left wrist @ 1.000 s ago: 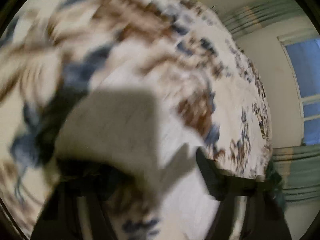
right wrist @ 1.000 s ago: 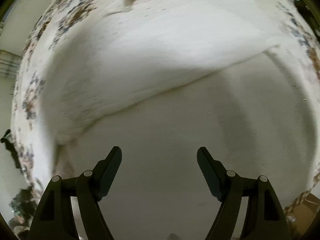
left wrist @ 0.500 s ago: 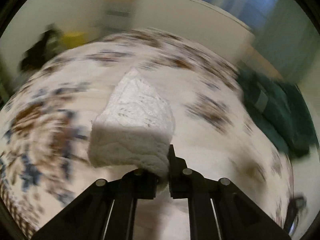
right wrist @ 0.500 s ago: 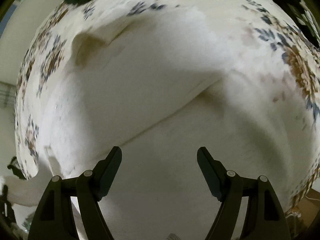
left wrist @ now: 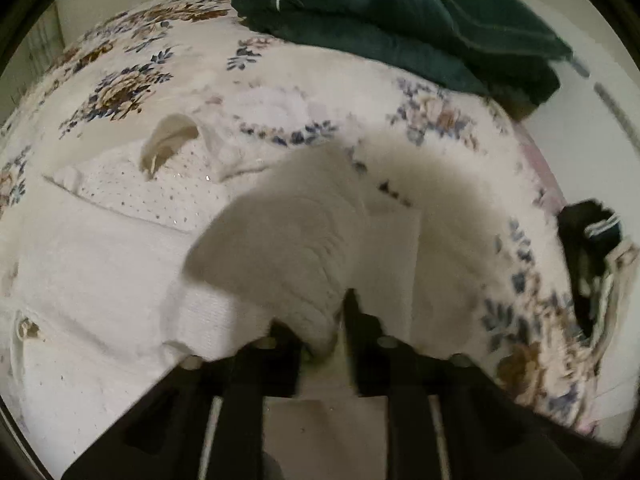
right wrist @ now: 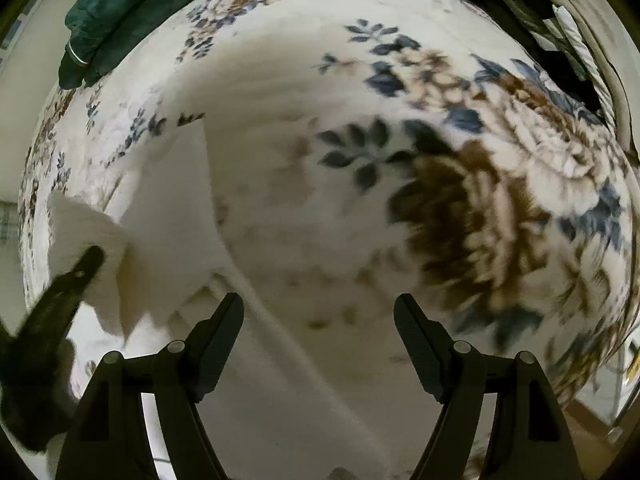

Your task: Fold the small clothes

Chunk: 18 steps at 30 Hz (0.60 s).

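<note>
Left gripper (left wrist: 326,320): clamped on a raised flap of the white knit garment (left wrist: 288,232).
Right gripper (right wrist: 319,330): jaws wide apart, nothing between them, just over the garment's edge.
White knit garment: spread on the floral bedspread (left wrist: 280,92).
Dark green clothes (left wrist: 400,16): beyond the garment, at the bedspread's far edge.

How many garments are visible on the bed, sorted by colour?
White: 1, the knit garment, its corner pinched in the left tongs
Dark green: 1, the folded garment
Black with white stripes: 1, the bundle at the bed's edge
Total: 3
</note>
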Available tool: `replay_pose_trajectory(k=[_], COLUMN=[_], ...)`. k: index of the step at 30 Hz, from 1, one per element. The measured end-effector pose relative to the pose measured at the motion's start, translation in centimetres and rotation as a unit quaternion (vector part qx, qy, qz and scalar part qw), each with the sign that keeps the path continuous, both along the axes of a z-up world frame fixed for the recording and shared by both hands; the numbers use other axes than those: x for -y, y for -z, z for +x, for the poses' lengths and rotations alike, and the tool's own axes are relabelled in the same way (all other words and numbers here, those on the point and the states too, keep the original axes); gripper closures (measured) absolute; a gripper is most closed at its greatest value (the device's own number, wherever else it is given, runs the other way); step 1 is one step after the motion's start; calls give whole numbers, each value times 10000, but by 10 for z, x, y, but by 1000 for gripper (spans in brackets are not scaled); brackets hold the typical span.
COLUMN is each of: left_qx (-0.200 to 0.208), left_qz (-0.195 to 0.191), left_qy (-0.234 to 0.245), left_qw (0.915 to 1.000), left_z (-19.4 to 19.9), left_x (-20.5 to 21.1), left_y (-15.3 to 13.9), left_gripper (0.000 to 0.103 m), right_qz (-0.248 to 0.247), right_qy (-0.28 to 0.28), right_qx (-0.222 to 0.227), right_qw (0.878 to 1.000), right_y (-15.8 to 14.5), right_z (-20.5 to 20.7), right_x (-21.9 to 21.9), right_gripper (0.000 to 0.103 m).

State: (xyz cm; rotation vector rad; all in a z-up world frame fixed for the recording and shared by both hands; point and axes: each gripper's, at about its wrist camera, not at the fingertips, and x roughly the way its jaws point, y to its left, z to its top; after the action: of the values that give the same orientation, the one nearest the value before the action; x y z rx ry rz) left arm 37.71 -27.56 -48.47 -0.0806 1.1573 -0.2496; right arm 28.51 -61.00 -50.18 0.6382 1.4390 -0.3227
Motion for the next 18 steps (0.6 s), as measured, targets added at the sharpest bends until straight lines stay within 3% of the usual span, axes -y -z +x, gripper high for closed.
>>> replay_pose_trajectory(k=[2,3,4,8,11,14,18], left_qx=[4,37,90,290,101,-169,-362], left_qz=[-3,93,242,931,1689,2129,2116], left_qy=[-49,-118,-232,-860,-1360,-1681,-2032], left_qw=[10000,9999,9994,9915,9762,9624,9553], left_z=[-12,-18,-27,-62,-87,-104,-117], left_x=[-5,-12,-24,-90,-143,-182,-216], left_y=[3,2,1,-2,10,28,46], left_gripper=[52,31,27,26,26,26,26], right_qz=[170,283,416,869,1018,989,582], right_qy=[-148,-228,-313,-592,-778,-933,-1519], right_qx=[14,78,160,532,570,503,280], right_qw=[9997,9993,9985,9930,9901,9894,9863], right_y=[-2,-6,-8,-13,-6,10,27], right_z=[2,5,10,51,86,126,178], right_x=[9,12,16,-2,-23,-50,-109], right_gripper=[24,24,24,24,24,24,24])
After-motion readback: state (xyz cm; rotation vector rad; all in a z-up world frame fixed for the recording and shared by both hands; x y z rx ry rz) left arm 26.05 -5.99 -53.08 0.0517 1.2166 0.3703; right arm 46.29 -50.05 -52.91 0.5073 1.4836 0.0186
